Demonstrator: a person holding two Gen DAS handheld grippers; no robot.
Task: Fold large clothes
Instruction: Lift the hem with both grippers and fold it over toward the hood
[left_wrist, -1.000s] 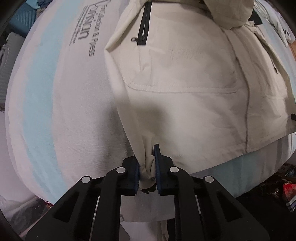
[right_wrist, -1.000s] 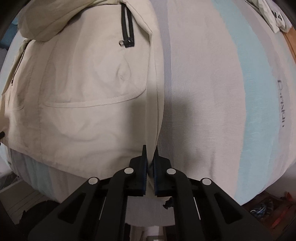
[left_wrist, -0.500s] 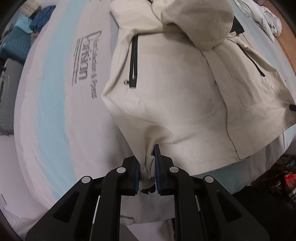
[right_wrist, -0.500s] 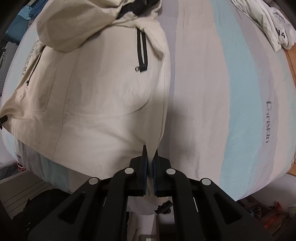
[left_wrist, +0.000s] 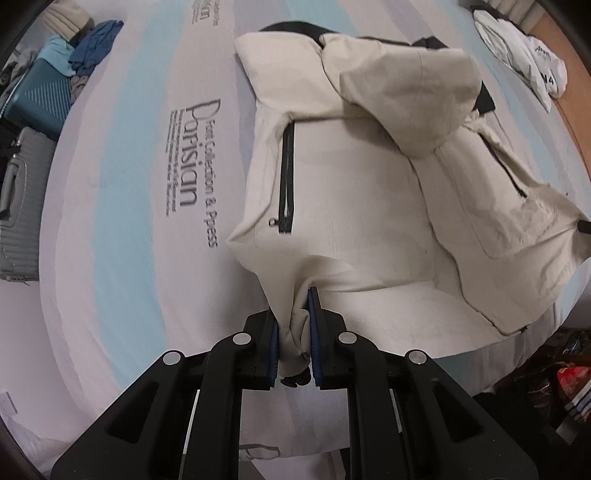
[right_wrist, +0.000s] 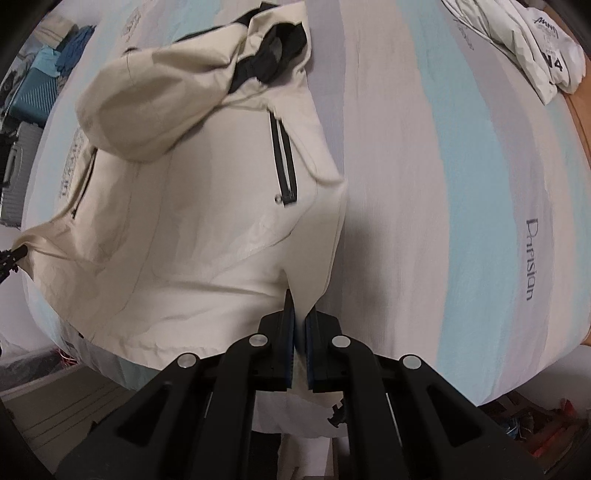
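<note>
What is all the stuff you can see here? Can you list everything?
jacket: one, cream with black zips and a hood, spread on the bed, its bottom corners lifted
bed sheet: one, white, grey and light blue stripes with printed words, under the jacket
white garment: one, white with dark lettering, far corner of the bed
suitcases: two, one teal and one grey, beside the bed in the left wrist view
blue clothes: a small pile, on top of the teal suitcase
floor clutter: red and mixed colours, too blurred to name
left gripper: black with blue pads, shut on one jacket corner
right gripper: black with blue pads, shut on the other corner
</note>
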